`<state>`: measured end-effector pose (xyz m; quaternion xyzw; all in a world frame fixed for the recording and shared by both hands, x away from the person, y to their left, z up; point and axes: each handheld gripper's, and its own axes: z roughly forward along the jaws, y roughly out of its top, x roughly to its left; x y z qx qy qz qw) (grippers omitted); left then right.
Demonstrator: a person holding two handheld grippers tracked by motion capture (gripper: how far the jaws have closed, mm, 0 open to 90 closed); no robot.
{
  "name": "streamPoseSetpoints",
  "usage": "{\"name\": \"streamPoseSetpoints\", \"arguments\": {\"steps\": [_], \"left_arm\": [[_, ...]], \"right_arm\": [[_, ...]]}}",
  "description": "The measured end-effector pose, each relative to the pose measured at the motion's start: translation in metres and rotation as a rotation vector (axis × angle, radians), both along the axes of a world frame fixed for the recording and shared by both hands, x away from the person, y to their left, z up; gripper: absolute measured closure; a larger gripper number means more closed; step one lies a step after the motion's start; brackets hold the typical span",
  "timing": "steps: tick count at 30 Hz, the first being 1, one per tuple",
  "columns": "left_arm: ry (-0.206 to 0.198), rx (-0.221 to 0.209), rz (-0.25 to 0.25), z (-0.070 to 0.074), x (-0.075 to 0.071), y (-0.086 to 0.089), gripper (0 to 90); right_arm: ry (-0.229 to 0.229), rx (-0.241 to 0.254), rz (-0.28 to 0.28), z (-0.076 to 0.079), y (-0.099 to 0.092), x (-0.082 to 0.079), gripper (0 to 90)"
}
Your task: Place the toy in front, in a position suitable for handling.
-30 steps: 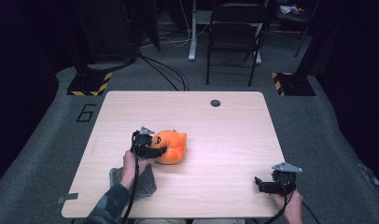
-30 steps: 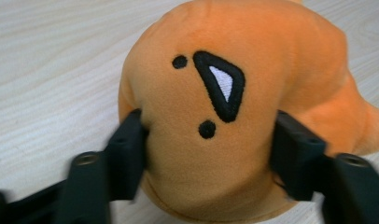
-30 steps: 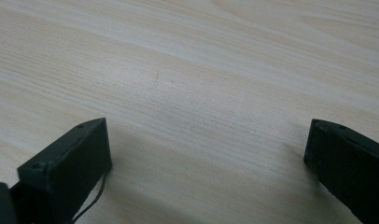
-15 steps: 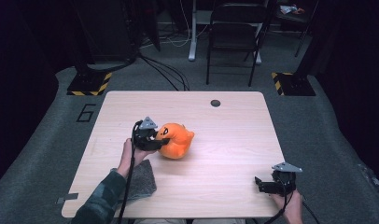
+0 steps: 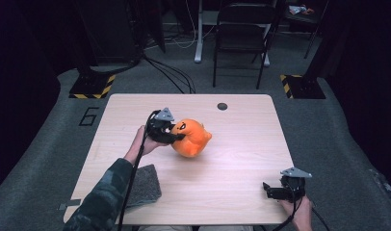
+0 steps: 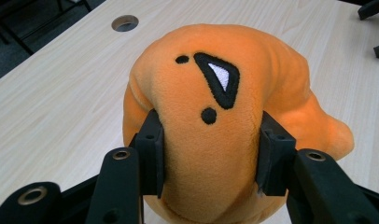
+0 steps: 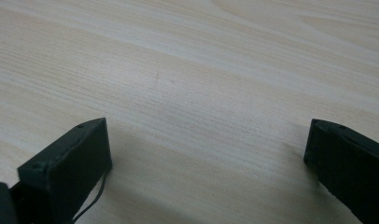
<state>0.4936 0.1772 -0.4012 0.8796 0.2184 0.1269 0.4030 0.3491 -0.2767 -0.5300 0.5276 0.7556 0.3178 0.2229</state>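
Note:
An orange plush toy (image 5: 194, 140) with a black-and-white stitched eye hangs a little above the middle-left of the wooden table (image 5: 241, 159). My left gripper (image 5: 177, 136) is shut on it from the left, and its jaws have just been closing on the toy. In the left gripper view the two black pads press into the plush toy (image 6: 215, 88) on both sides, with the left gripper (image 6: 210, 149) dented into the soft fabric. My right gripper (image 5: 267, 190) rests at the table's near right corner. Its jaws (image 7: 207, 140) stand wide open over bare wood.
A grey cloth (image 5: 143, 186) lies flat at the near left of the table, beside the person's sleeve. A round cable hole (image 5: 222, 106) sits at the far edge. A folding chair (image 5: 241, 38) and floor cables stand beyond the table.
My left gripper has risen and moved away from the near edge and to the right, carrying the plush toy off the tabletop. The grey cloth stayed behind. The right gripper has not moved.

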Motion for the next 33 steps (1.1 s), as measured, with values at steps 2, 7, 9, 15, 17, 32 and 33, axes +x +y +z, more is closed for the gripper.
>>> {"name": "streamPoseSetpoints", "arguments": {"steps": [2, 7, 9, 15, 17, 32, 33], "left_arm": [[0.011, 0.010, -0.046, 0.000, 0.007, -0.011, 53.4], [0.015, 0.031, -0.094, -0.004, 0.013, -0.027, 53.1], [0.036, 0.048, -0.130, -0.009, 0.019, -0.038, 53.0], [0.080, 0.040, -0.190, -0.019, 0.029, -0.052, 52.4], [0.122, 0.073, -0.208, -0.032, 0.033, -0.059, 51.7], [0.154, -0.021, -0.072, -0.036, 0.039, -0.035, 15.2], [0.146, -0.034, -0.070, -0.032, 0.038, -0.031, 14.3]], "right_arm": [[0.000, 0.002, -0.003, 0.000, 0.000, 0.000, 0.0], [0.000, 0.000, 0.000, 0.000, 0.000, 0.000, 0.0], [-0.001, 0.002, -0.002, 0.000, 0.000, 0.000, 0.0], [-0.001, 0.002, -0.003, 0.000, 0.000, 0.000, 0.0], [-0.002, 0.002, -0.003, 0.000, 0.000, 0.000, 0.0], [-0.001, 0.003, -0.004, 0.000, 0.000, 0.000, 0.0], [-0.001, 0.003, -0.004, 0.000, 0.000, 0.000, 0.0]]}}
